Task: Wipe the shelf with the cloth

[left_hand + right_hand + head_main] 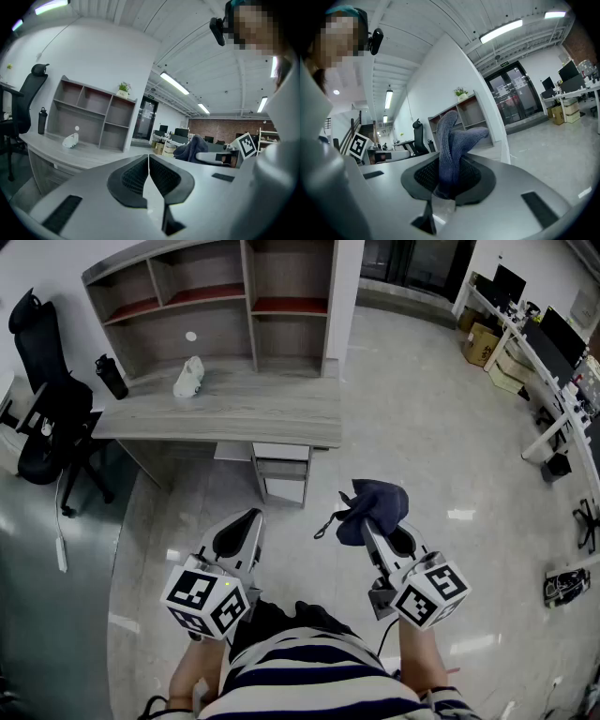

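Head view: the right gripper (380, 529) has its fingers (374, 540) pinching a soft, dark blue cloth (377, 502). The grey wooden shelf (248, 287) stands far ahead of them on the table (244, 413).

Left gripper view: the left gripper (148, 164) has its bumpy black fingers (133, 178) pressed together with nothing between.

Right gripper view: the fuzzy cloth (452, 140) sticks up, folded, from the clamped fingers (423, 176).

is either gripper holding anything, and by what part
The right gripper pinches the cloth by a bunched fold, the rest sticking out past its jaws; the left gripper holds nothing.

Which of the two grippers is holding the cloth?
The right gripper: its jaws are shut on the dark blue cloth. The left gripper has its jaws closed together with nothing between them.
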The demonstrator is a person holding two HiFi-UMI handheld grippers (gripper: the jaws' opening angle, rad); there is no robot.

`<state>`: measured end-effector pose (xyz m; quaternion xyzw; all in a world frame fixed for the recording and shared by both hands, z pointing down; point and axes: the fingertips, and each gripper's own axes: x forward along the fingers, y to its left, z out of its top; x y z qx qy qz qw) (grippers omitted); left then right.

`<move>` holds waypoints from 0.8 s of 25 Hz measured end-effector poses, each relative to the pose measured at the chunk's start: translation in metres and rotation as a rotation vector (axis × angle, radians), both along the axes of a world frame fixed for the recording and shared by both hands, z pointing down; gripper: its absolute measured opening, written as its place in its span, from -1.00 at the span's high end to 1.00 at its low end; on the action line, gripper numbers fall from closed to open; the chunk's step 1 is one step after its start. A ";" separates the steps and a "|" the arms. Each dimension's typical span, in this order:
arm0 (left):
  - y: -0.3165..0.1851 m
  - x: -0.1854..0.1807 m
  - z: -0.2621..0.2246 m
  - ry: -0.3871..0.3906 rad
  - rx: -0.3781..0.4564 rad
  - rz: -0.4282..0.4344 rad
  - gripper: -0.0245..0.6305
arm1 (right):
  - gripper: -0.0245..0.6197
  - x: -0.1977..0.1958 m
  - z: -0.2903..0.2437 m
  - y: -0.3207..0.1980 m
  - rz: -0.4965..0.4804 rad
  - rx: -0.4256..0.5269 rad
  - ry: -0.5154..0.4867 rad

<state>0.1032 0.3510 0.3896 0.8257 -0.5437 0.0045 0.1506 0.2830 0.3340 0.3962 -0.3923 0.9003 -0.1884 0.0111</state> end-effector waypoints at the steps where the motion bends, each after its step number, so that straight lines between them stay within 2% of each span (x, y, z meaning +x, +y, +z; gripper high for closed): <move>1: 0.001 -0.001 0.000 -0.002 0.000 -0.003 0.86 | 0.68 0.001 0.001 -0.001 -0.001 0.003 -0.001; 12: 0.012 -0.004 -0.004 -0.036 -0.006 -0.042 0.85 | 0.68 -0.001 0.007 -0.002 -0.047 0.002 -0.019; 20: 0.011 -0.036 0.002 -0.043 -0.022 -0.111 0.85 | 0.68 -0.026 0.010 -0.024 -0.088 -0.004 -0.013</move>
